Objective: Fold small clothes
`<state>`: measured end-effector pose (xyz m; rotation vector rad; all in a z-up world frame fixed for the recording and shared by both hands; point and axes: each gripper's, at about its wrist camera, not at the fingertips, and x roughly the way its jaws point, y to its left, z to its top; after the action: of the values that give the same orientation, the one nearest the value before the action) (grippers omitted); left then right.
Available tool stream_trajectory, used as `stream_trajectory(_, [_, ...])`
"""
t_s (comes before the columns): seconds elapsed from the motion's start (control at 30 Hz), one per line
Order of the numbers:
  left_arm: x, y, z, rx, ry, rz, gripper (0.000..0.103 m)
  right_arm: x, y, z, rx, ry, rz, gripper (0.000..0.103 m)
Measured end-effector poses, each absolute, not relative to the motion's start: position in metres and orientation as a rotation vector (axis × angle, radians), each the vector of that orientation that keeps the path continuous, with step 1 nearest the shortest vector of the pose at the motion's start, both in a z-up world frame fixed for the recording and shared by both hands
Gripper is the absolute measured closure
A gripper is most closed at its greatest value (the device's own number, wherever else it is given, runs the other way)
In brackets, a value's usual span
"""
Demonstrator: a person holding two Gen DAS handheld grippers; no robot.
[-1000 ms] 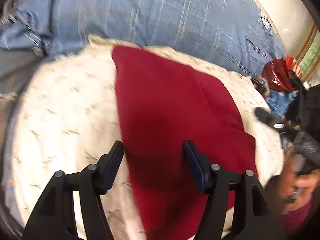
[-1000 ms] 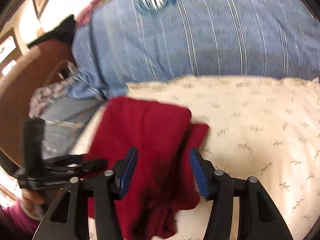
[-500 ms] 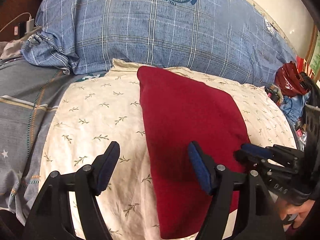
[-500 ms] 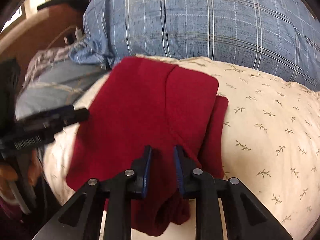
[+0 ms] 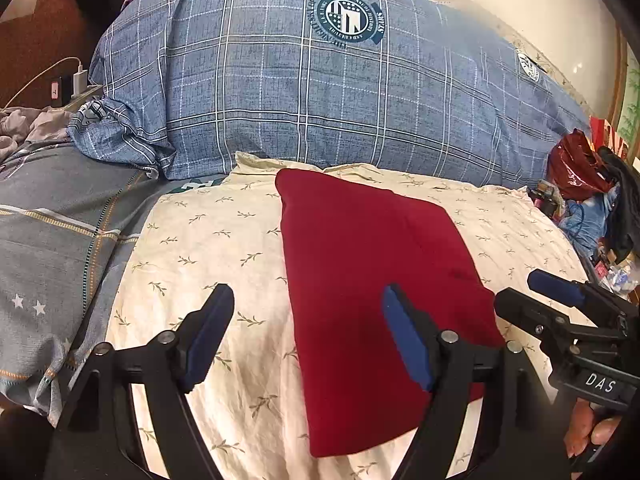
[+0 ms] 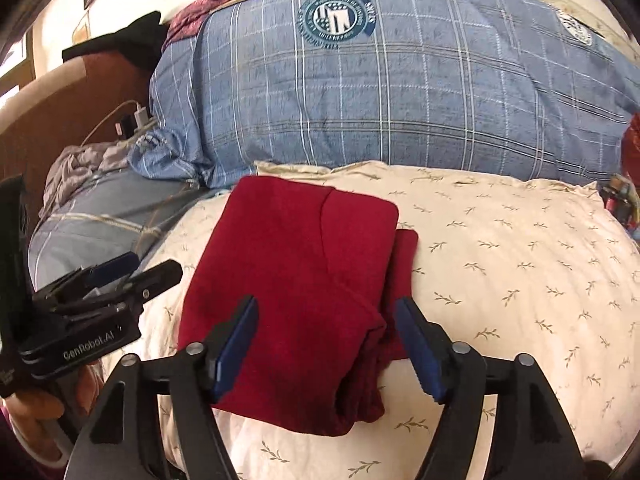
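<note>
Dark red knit garment [image 5: 372, 276], folded into a long flat panel, lies on a cream pillow printed with small leaf sprigs [image 5: 208, 248]. Its long axis runs away from both cameras toward a large blue plaid pillow with a round crest [image 5: 320, 92] directly beyond it.

Left hand-held gripper [image 5: 308, 336]: jaws apart, holding nothing. It stands at the near end of the garment, whose left long edge falls between the two blue-padded fingers; the inner finger is over red cloth, the outer over bare pillow.

Right hand-held gripper [image 6: 326, 344]: jaws apart, empty. It straddles the near right corner, where the layers look thick and loosely bunched, with a narrower strip of red cloth showing just beside the right long edge. In my judgement this hand is the better placed to square up that corner.

Surface: a bed; the pillow is soft and domed, so the cloth will likely sag at the edges. Grey striped bedding [image 5: 56, 220] lies to the left, a red plastic bag [image 5: 572, 168] and clutter far to the right.
</note>
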<state>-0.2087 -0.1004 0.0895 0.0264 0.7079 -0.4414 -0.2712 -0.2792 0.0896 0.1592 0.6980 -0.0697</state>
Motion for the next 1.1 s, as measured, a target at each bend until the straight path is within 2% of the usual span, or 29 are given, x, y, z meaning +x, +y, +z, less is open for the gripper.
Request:
stream_trajectory(0.33, [-0.220,-0.107,0.098,0.060,0.668,-0.427,0.026,-0.277,-0.282,0.095,0.173,0.669,-0.089,0.018])
stream_trajectory(1.1, [-0.219,-0.106,0.094,0.074,0.657,-0.380,0.026,-0.273,-0.278,0.085,0.174,0.684,-0.119,0.018])
